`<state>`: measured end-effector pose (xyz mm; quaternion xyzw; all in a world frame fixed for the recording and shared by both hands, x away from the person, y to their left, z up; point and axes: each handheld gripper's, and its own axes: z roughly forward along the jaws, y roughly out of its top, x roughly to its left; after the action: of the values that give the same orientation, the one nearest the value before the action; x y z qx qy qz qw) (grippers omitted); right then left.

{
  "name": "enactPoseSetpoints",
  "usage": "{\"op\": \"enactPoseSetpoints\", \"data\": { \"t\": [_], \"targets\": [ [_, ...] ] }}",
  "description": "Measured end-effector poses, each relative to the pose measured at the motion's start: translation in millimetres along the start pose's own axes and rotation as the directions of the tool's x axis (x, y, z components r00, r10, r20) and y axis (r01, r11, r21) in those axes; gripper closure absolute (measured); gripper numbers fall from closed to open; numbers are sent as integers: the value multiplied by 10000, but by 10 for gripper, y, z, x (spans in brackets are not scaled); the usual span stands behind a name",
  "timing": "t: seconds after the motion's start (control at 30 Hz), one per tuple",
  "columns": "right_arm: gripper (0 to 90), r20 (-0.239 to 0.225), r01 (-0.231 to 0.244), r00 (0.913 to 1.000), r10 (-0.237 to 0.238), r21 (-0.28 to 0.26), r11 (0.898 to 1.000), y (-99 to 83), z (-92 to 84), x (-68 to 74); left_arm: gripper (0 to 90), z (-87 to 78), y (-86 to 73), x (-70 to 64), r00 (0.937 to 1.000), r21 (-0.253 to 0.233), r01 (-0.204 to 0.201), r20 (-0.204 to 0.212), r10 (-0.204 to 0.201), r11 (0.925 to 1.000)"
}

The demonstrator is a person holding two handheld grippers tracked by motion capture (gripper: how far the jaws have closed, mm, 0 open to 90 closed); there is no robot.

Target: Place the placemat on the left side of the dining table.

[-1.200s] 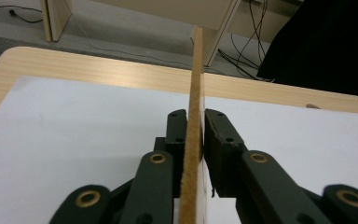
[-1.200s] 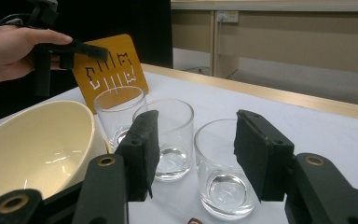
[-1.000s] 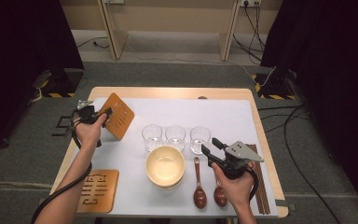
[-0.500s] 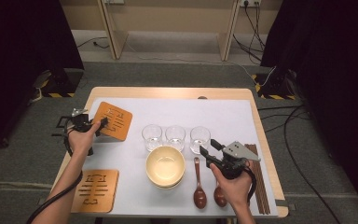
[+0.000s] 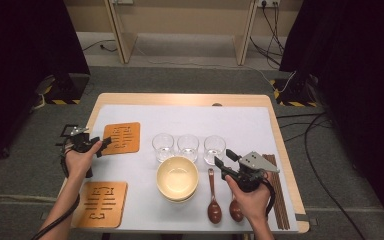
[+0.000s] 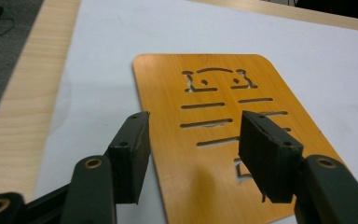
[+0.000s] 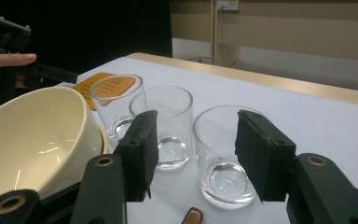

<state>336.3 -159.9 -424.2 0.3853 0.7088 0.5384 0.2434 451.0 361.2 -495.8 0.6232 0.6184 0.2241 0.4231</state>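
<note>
Left tool point(image 5: 101, 146) hovers released at the near-left corner of the far wooden mat point(image 5: 122, 138), its jaws having just been opening, with nothing gripped between them. Right tool point(image 5: 225, 159) hangs released just to the right of the cream bowl point(image 5: 177, 176).

High view: the counter point(image 5: 190, 100) is light wood, covered by a white sheet point(image 5: 250, 125), and stands on grey carpet; dark curtains flank the room and a pale wooden frame stands beyond. Count, taken from the bowl: three glasses point(image 5: 187, 147) in a row just behind it; two wooden mats to its left, the far one flat on the sheet, the near mat point(image 5: 101, 202) at the counter's front; two brown spoons point(image 5: 213, 206) just to its right; dark chopsticks point(image 5: 275, 190) further right, number not discernible. The bowl looks stacked on another; count uncertain.

Left gripper view: both jaws stand apart above the far mat's point(image 6: 223, 140) near edge, which lies flat with cut-out slots; neither pad presses on it.

Right gripper view: jaws stand apart, framing the nearest glass point(image 7: 223, 154). The bowl point(image 7: 32, 135) sits left, three glasses beside it, the far mat point(image 7: 103, 86) and the other hand point(image 7: 2, 63) beyond.
</note>
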Motion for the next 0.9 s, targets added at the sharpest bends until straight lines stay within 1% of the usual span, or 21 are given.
{"op": "enactPoseSetpoints", "data": {
  "t": [0.03, 0.1, 0.13, 0.23, 0.27, 0.33, 0.4, 0.47, 0.53, 0.6, 0.67, 0.73, 0.8, 0.83, 0.9],
  "targets": [
    [494, -2, -9, 10000, 9, 2, 10000, 1, 1, 0, 453, -27, -2, 5, 10000, 44, -70, -18, 70, 10000],
    [494, 14, 16, 10000, -16, -25, 10000, 5, 0, 4, 534, -103, -18, -27, 9988, 246, -483, 27, 482, 9985],
    [494, 27, 20, 10000, -20, -23, 10000, 8, -5, 7, 577, -129, -26, -48, 9978, 332, -663, 36, 662, 9972],
    [494, 42, 16, 10000, -16, -35, 10000, 13, -11, 6, 663, -209, -79, -139, 9937, 633, -1102, 253, 1088, 9919],
    [494, 32, 14, 10000, -14, -40, 10000, 14, -11, 5, 692, -226, -107, -167, 9915, 860, -1288, 281, 1268, 9879],
    [494, 32, 29, 10000, -29, -15, 10000, 14, -12, 8, 743, -236, -144, -193, 9890, 1168, -1473, 319, 1445, 9822],
    [494, -11, 5, 10000, -5, 6, 10000, 11, -11, 16, 783, -243, -175, -223, 9873, 1447, -1586, 353, 1551, 9767],
    [494, -25, 3, 10000, -3, 43, 10000, 12, -14, 23, 813, -256, -184, -257, 9835, 1616, -1809, 344, 1777, 9701],
    [494, -41, 8, 10000, -8, 51, 10000, 13, -11, 22, 833, -260, -187, -280, 9819, 1805, -1893, 427, 1846, 9652],
    [494, -50, 1, 10000, -1, 46, 10000, 10, -1, 21, 843, -256, -188, -297, 9778, 2048, -2091, 278, 2079, 9562],
    [494, -35, 19, 10000, -19, 68, 10000, 7, 3, 20, 851, -244, -191, -293, 9785, 2186, -2047, 198, 2054, 9541],
    [494, -23, 22, 10000, -22, 82, 10000, 5, 2, 16, 854, -229, -192, -288, 9737, 2305, -2194, -90, 2275, 9480],
    [494, -11, 9, 10000, -9, 82, 10000, 6, -2, 10, 859, -216, -189, -279, 9759, 2328, -2100, -91, 2180, 9496],
    [494, -7, 7, 10000, -7, 81, 10000, 6, -3, 8, 864, -215, -183, -276, 9765, 2366, -2075, -81, 2154, 9492],
    [494, -24, -15, 10000, 15, 107, 9999, 4, -3, 6, 867, -204, -170, -272, 9764, 2390, -2061, -141, 2156, 9489]
  ]
}}
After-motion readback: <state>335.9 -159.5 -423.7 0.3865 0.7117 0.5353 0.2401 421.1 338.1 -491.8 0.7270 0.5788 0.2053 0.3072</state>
